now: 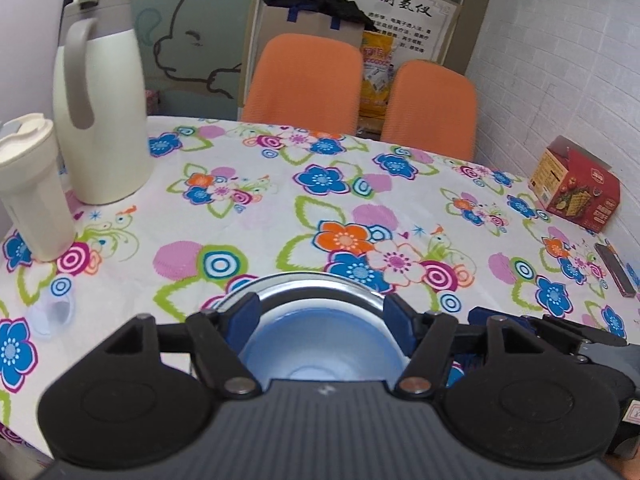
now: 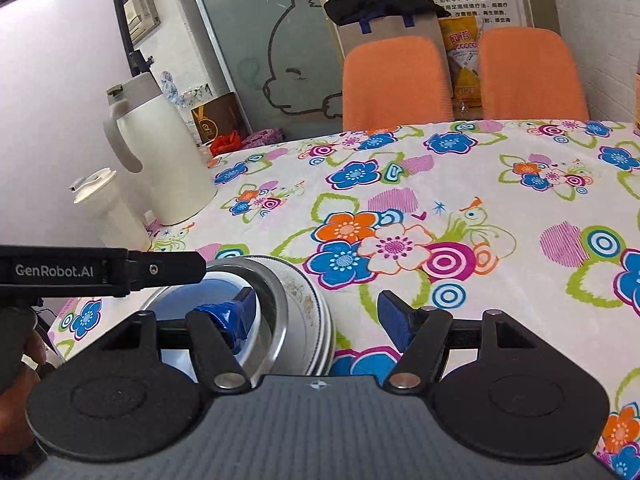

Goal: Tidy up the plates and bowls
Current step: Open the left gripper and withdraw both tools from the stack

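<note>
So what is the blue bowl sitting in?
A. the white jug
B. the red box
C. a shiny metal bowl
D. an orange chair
C: the blue bowl is nested inside the shiny metal bowl, which rests on a flowered plate on the tablecloth.

Both cameras sit low and close over the flowered table [image 1: 280, 184], facing the orange chairs [image 2: 394, 80]; both show the stacked dishes [image 2: 280, 304].
</note>
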Available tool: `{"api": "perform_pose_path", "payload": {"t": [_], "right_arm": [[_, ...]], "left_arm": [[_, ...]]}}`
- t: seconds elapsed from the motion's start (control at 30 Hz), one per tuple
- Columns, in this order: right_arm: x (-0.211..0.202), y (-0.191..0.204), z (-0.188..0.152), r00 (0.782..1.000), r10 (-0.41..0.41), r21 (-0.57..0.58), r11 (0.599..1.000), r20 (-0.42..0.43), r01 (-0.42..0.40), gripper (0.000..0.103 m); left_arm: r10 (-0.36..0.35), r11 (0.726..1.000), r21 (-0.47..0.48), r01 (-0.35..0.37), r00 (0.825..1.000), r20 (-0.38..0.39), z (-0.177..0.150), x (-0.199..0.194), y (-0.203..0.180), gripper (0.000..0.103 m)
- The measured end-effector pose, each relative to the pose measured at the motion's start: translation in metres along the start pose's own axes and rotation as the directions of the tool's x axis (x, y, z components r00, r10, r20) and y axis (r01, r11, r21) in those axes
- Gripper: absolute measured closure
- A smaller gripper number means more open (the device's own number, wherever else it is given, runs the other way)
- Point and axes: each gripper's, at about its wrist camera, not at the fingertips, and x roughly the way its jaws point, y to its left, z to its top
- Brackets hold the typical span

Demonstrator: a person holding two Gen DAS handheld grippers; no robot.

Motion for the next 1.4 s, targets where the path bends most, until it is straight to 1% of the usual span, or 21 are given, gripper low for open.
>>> {"api": "perform_pose_path", "payload": {"t": [0.13,0.27,0.4,0.63,0.77,0.9,1.1,1.4], "right_arm": [[-0.011,-0.014,-0.005,1.000,-0.021,0.022,1.000,0.005,0.021,0.049],[-0.025,-0.028,-0.009,0.999,-0.044,0.060,0.997,0.032,0.042,0.049],[-0.042,-0.036,-0.014,0.997,-0.052,0.092,0.995,0.061,0.046,0.049],[-0.080,-0.035,-0.030,0.990,-0.067,0.097,0.994,0.124,0.055,0.048],[-0.095,-0.034,-0.046,0.987,-0.076,0.099,0.993,0.140,0.063,0.048],[-0.105,-0.034,-0.061,0.985,-0.088,0.103,0.992,0.147,0.073,0.048],[-0.107,-0.037,-0.080,0.986,-0.101,0.120,0.989,0.130,0.085,0.048],[-0.107,-0.033,-0.085,0.987,-0.103,0.112,0.990,0.123,0.089,0.047]], "left_arm": [[-0.025,0.999,0.042,0.025,1.000,-0.002,-0.005,-0.001,-0.022,0.036],[-0.022,0.997,0.077,0.021,1.000,0.009,-0.014,-0.008,-0.038,0.035],[-0.046,0.994,0.097,0.046,0.999,-0.003,-0.026,-0.019,-0.051,0.033],[-0.052,0.985,0.166,0.057,0.998,-0.033,-0.066,-0.043,-0.076,0.033],[-0.049,0.980,0.192,0.057,0.998,-0.045,-0.090,-0.051,-0.085,0.033],[-0.027,0.980,0.196,0.041,0.997,-0.072,-0.111,-0.048,-0.087,0.033],[-0.016,0.980,0.198,0.037,0.994,-0.107,-0.137,-0.045,-0.084,0.033],[0.017,0.983,0.186,0.006,0.993,-0.118,-0.148,-0.039,-0.079,0.033]]}}
